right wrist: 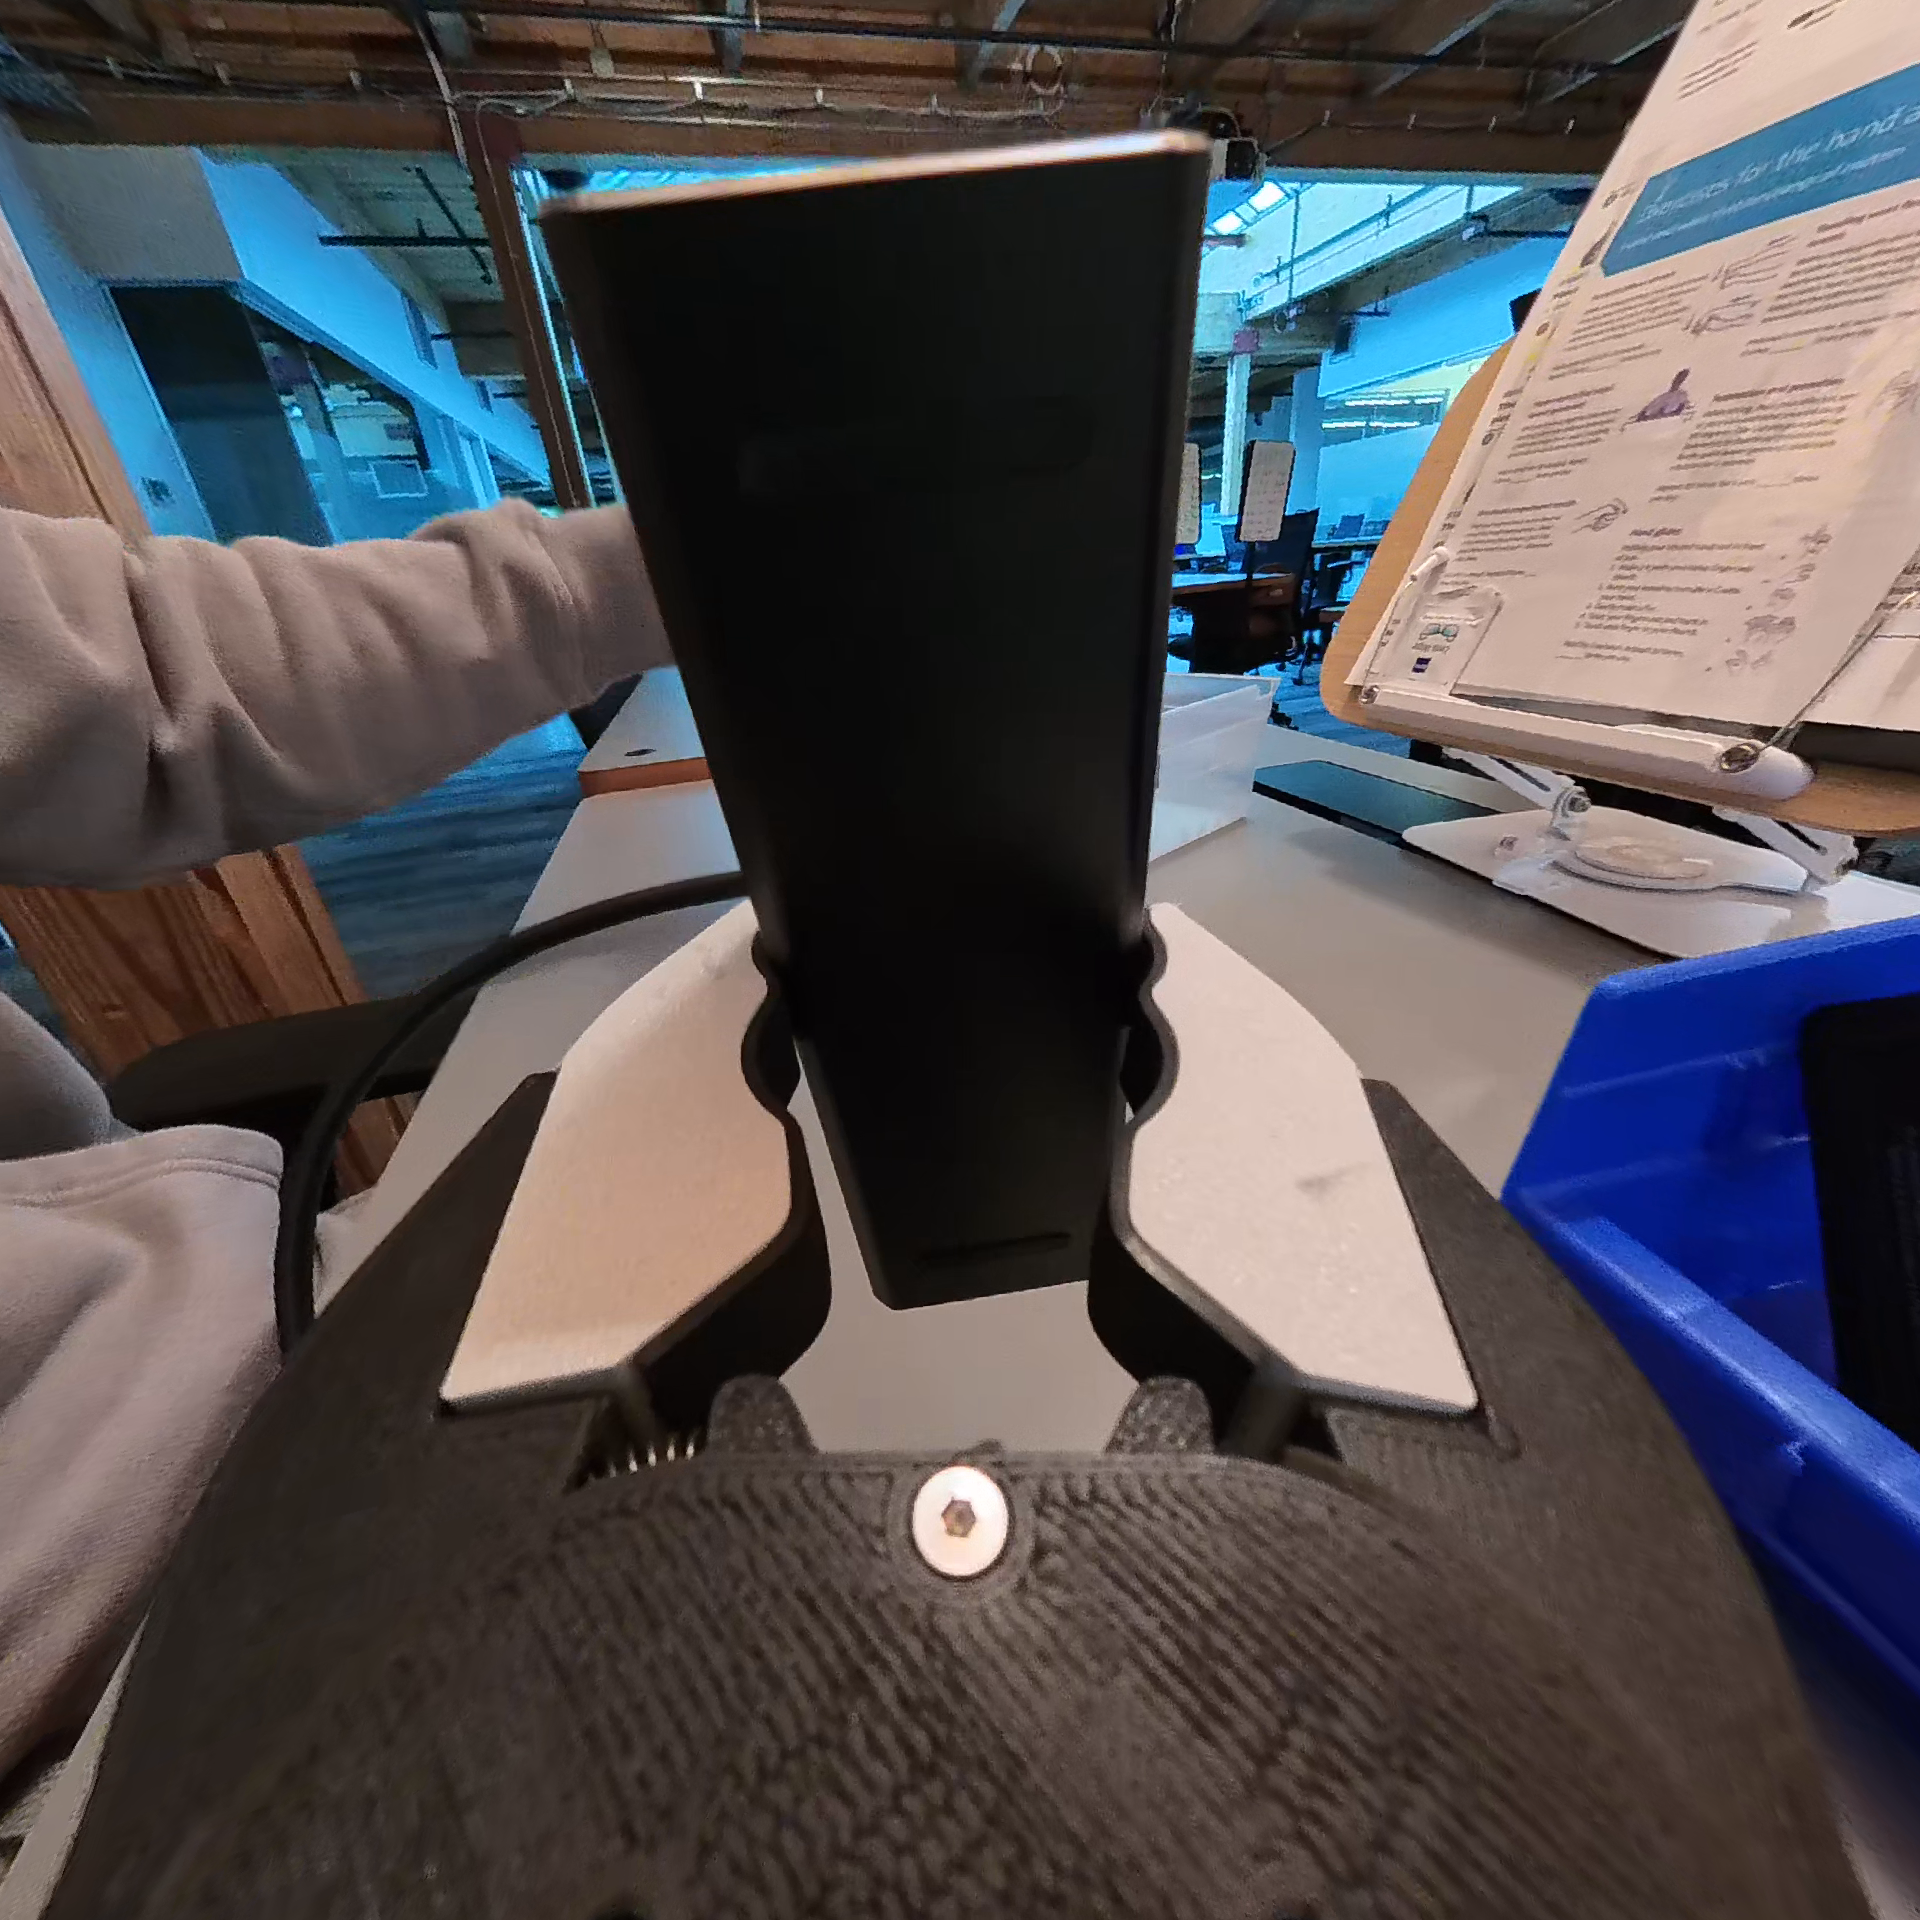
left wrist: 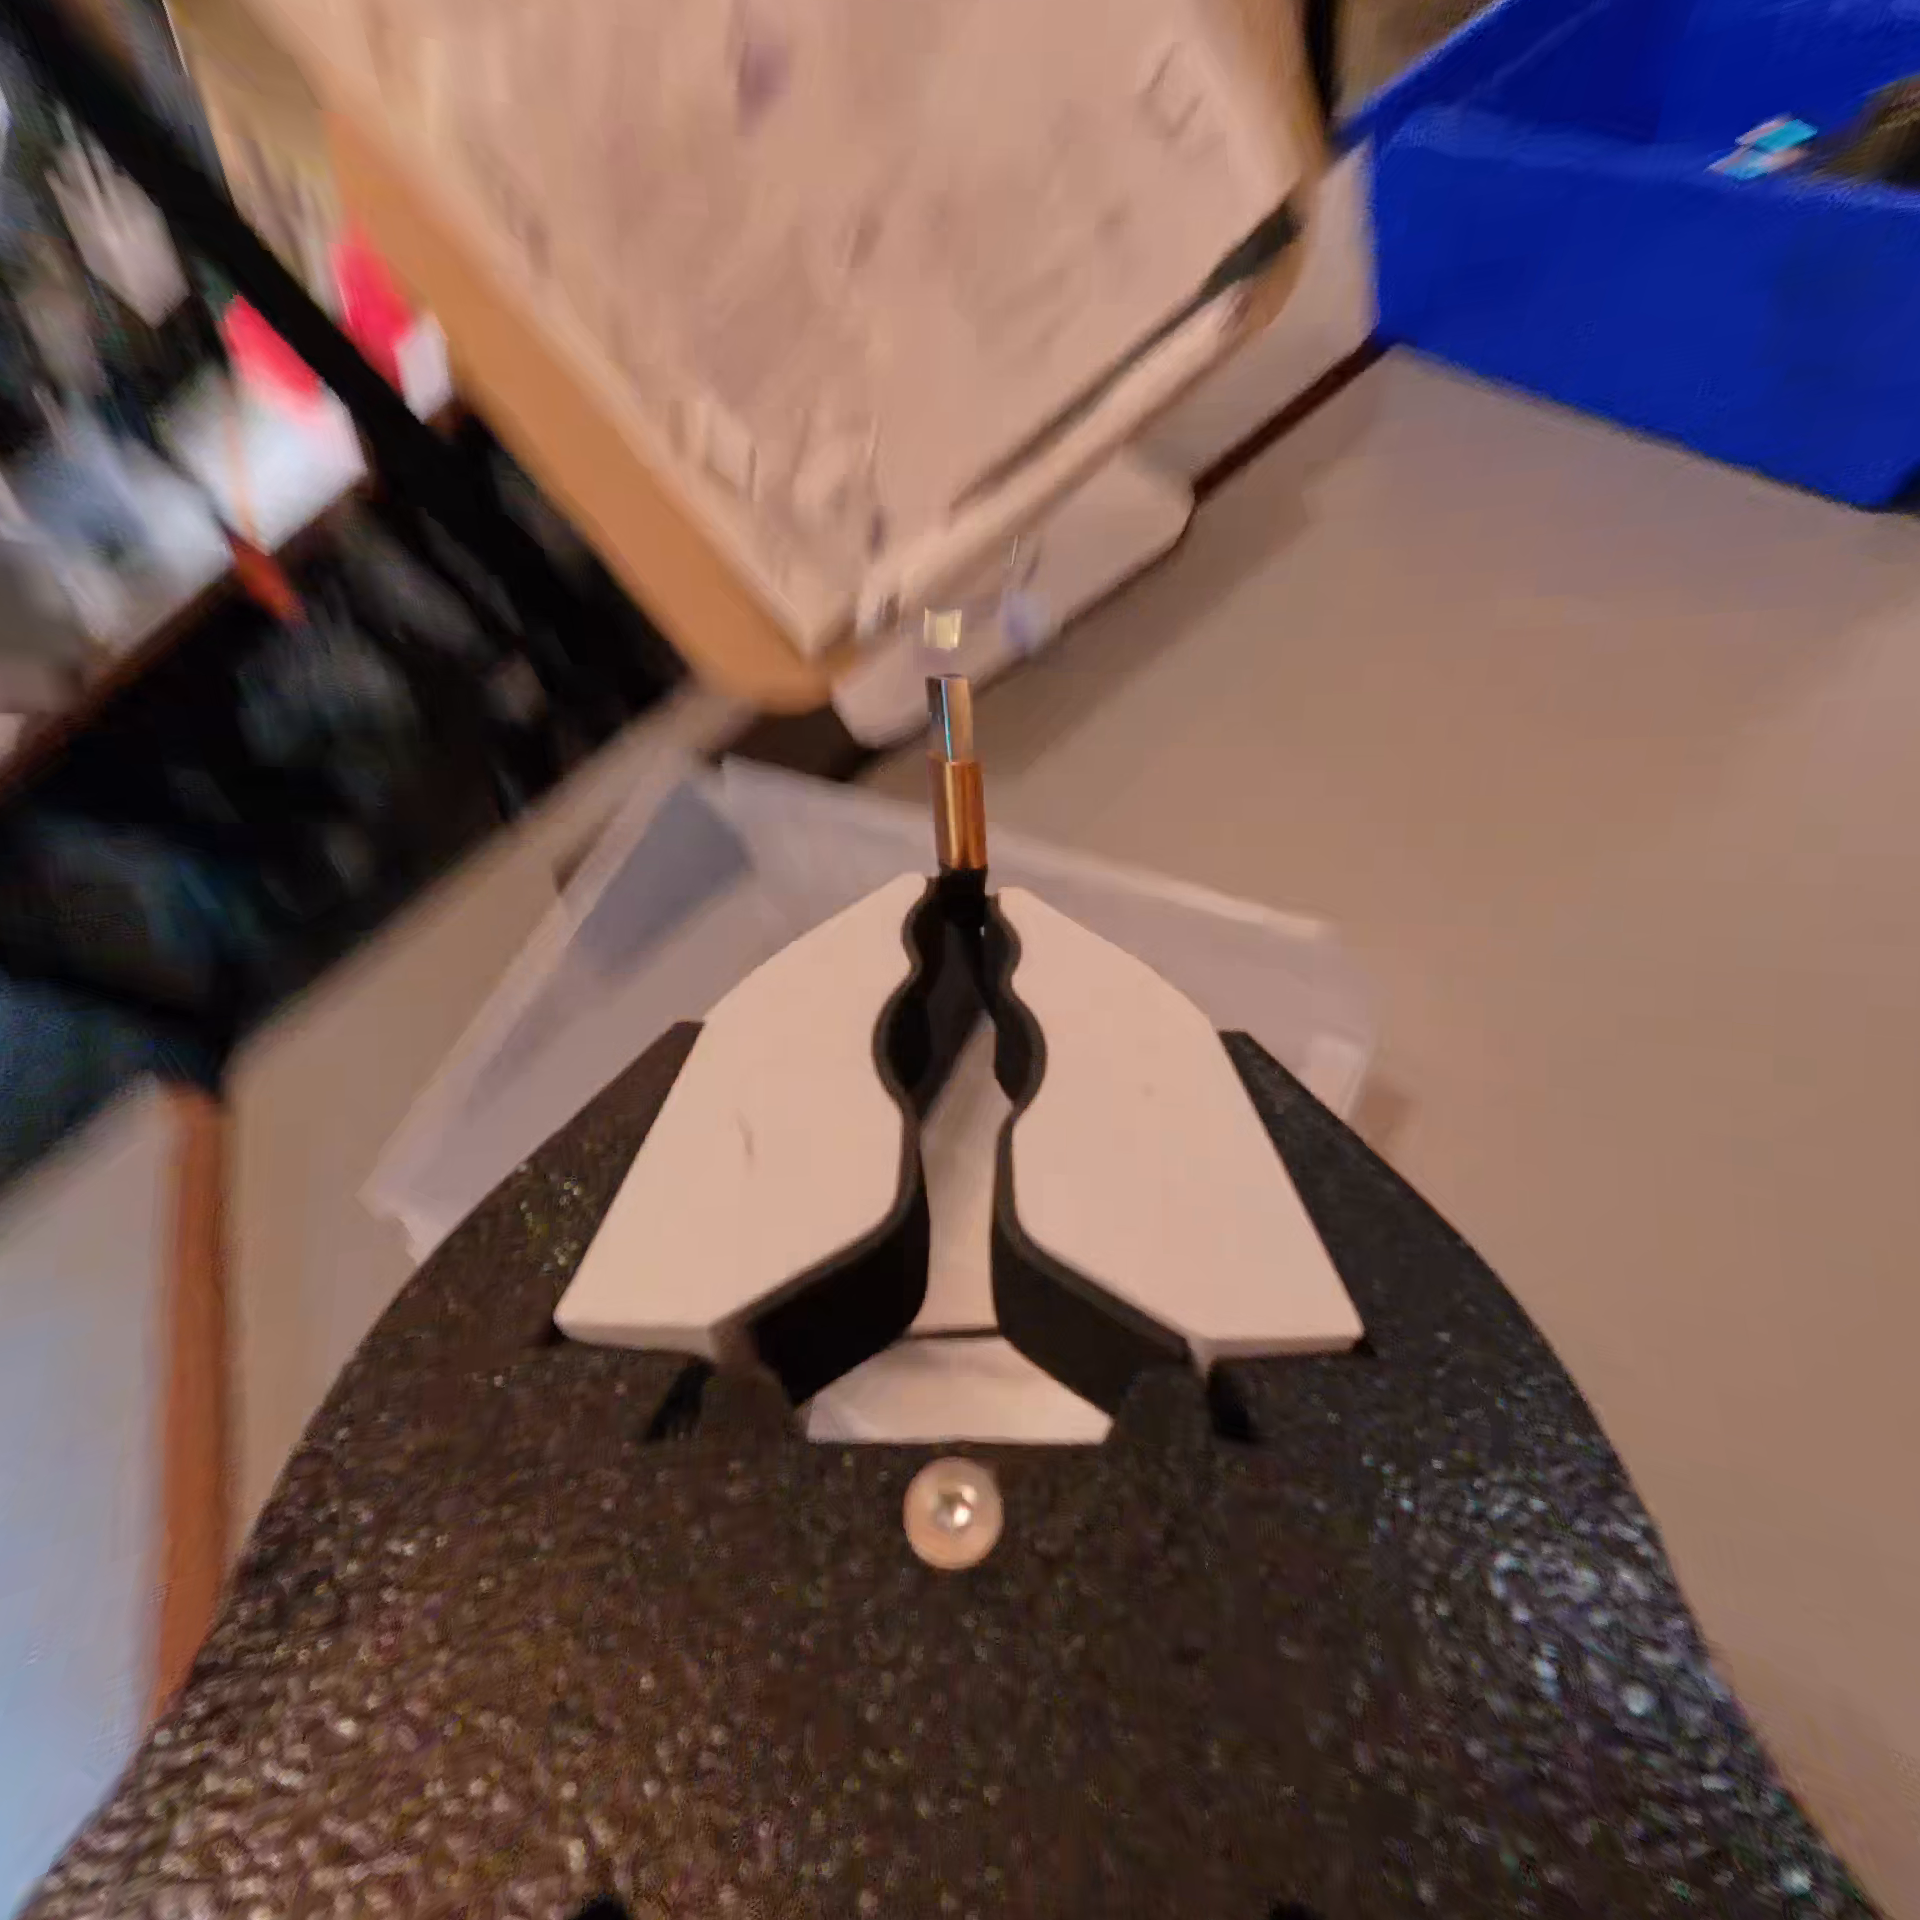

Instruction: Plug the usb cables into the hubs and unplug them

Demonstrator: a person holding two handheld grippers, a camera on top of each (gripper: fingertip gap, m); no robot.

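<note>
Gold-collared and metal-tipped, the slim black USB plug (left wrist: 954, 774) juts straight ahead from the left gripper (left wrist: 958, 894), whose white fingers are clamped on its cable end. The right gripper (right wrist: 956, 997) is pinched around a flat black slab-shaped hub (right wrist: 894, 644), long axis pointing forward and upward. Neither view shows the other's object, so I cannot tell their alignment; the plug's axis likely must meet a hub port.

The right gripper (right wrist: 951, 1023) clamps a flat, matte black rectangular hub (right wrist: 894, 675) between its white fingers (right wrist: 644, 1164), holding it upright. A blue plastic bin (right wrist: 1662, 1195) sits near right; a grey sleeve (right wrist: 312, 665) reaches across left.
</note>
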